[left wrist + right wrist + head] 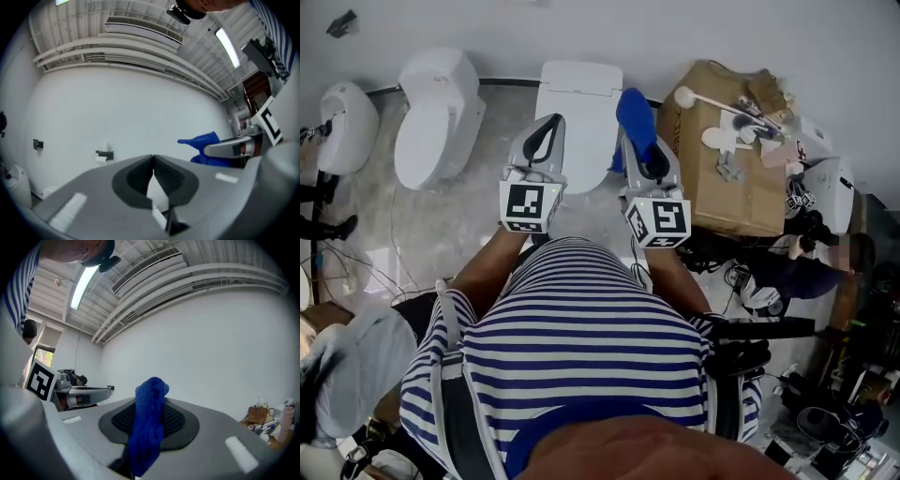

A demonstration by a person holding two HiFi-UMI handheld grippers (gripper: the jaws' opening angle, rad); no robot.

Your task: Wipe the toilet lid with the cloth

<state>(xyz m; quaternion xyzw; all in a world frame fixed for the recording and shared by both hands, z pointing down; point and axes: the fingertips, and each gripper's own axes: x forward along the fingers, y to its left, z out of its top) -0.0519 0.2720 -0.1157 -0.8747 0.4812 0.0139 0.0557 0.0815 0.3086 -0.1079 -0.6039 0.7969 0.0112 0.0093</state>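
Observation:
The white toilet with its lid [586,131] down stands right in front of me in the head view. Both grippers are held over it, side by side. My left gripper [549,124] is shut with nothing in it; its pads meet at the tips [153,157] in the left gripper view. My right gripper [639,141] is shut on a blue cloth [635,114], which sticks out past the jaws. The right gripper view shows the cloth [147,423] pinched between the dark pads and hanging down. Both gripper cameras face the white wall, so the lid is hidden from them.
Two more white toilets [439,117] [345,127] stand to the left. A cardboard box [727,187] with a toilet brush [712,101] and small items is close on the right. Cables lie on the floor at the left. A toilet-paper holder [104,155] hangs on the wall.

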